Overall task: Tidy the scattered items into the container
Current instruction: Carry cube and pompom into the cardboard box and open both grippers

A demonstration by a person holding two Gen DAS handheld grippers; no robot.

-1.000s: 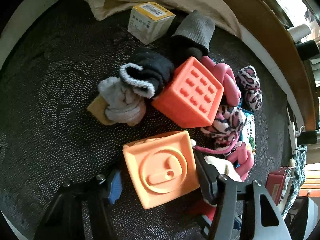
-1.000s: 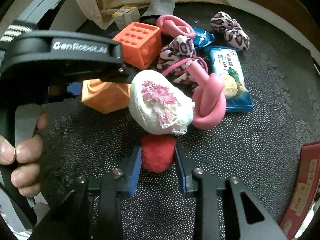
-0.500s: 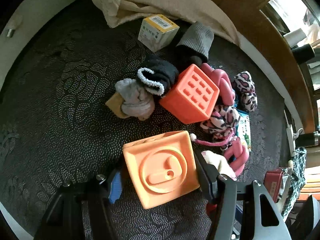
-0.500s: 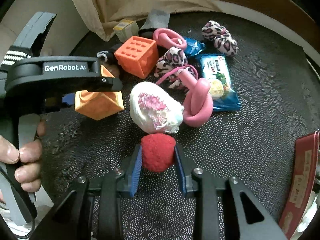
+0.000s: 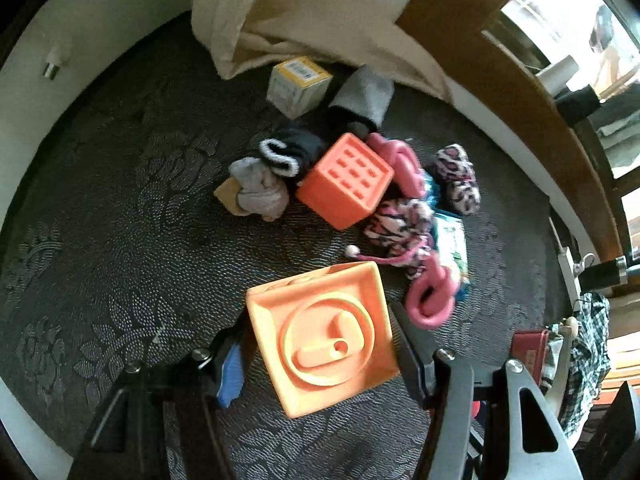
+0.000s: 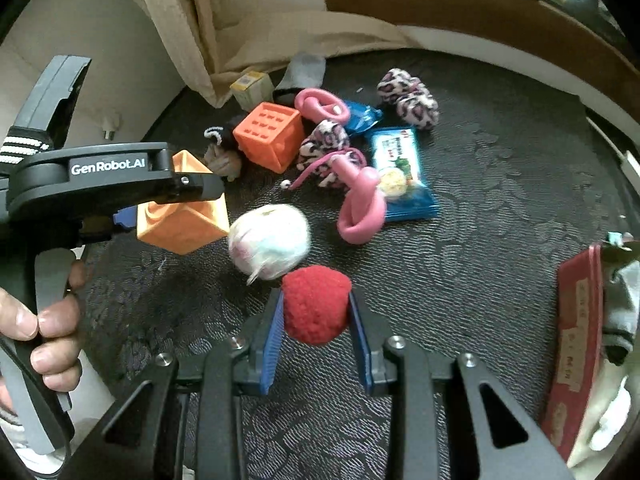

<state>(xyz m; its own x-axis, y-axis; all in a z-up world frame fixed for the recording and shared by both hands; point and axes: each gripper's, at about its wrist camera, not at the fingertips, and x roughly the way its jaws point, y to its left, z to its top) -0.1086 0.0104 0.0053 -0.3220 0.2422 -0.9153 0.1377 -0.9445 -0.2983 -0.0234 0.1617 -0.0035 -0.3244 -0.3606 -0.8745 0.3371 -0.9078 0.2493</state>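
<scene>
"genrobot.ai" stands in white on the black left tongs (image 6: pixel 182 216); other labels are unreadable.

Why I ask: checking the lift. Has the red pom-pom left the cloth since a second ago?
Yes. The red pom-pom, which touched the white ball before, now sits clear below it.

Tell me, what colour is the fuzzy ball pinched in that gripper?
Red. The fuzzy ball sits between the right gripper pads, clearest in the right wrist view.

pale orange matt rubbery cube (image 5: pixel 324 340): smooth, moulded rings | fuzzy red woolly ball (image 6: pixel 316 308): rough | dark patterned woven cloth surface (image 5: pixel 120 208): textured, slight sheen | glossy blue plastic snack packet (image 6: pixel 400 172) | pink smooth rubbery knot (image 6: pixel 360 208)
</scene>
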